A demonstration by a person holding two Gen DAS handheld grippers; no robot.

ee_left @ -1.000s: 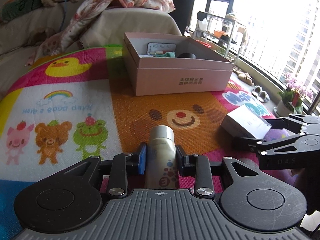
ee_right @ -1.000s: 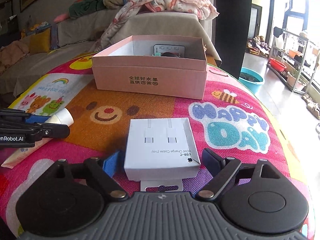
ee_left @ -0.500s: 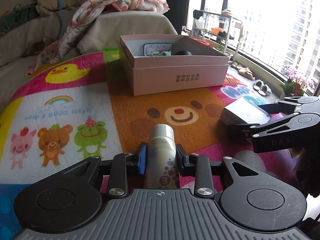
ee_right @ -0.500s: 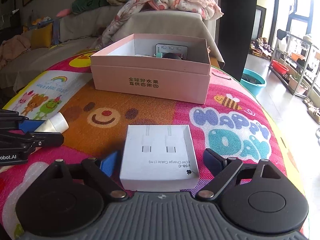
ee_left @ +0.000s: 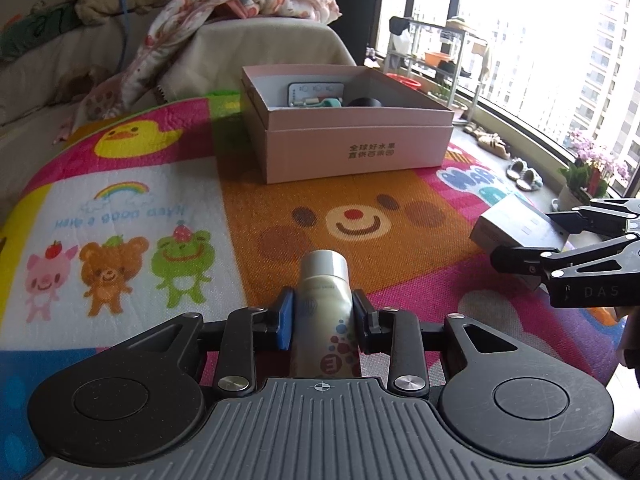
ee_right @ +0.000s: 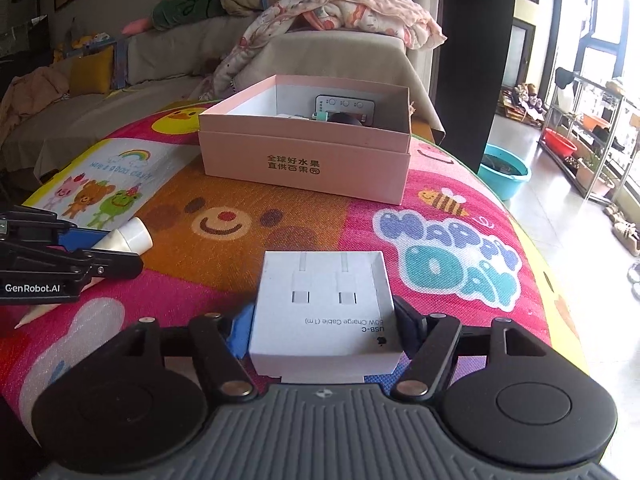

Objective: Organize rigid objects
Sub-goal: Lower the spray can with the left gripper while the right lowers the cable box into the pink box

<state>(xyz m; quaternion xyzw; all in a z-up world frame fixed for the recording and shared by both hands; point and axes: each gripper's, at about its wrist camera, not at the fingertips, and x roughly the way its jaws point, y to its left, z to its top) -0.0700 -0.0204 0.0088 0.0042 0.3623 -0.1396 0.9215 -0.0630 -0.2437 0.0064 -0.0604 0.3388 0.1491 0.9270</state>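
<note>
On play-mat worktop (ee_right: 460, 216): left hand-held gripper (ee_left: 322, 314) clamps lotion tube (ee_left: 325, 304); right hand-held gripper (ee_right: 324, 330) closing around white cable box (ee_right: 324, 304), short of pink box (ee_right: 308, 160). Risk: shallow bite lets cable box slip.

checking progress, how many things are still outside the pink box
2. A cream tube clamped in the left gripper, and a white cable box between the closing jaws of the right gripper. Others may lie out of view.
</note>
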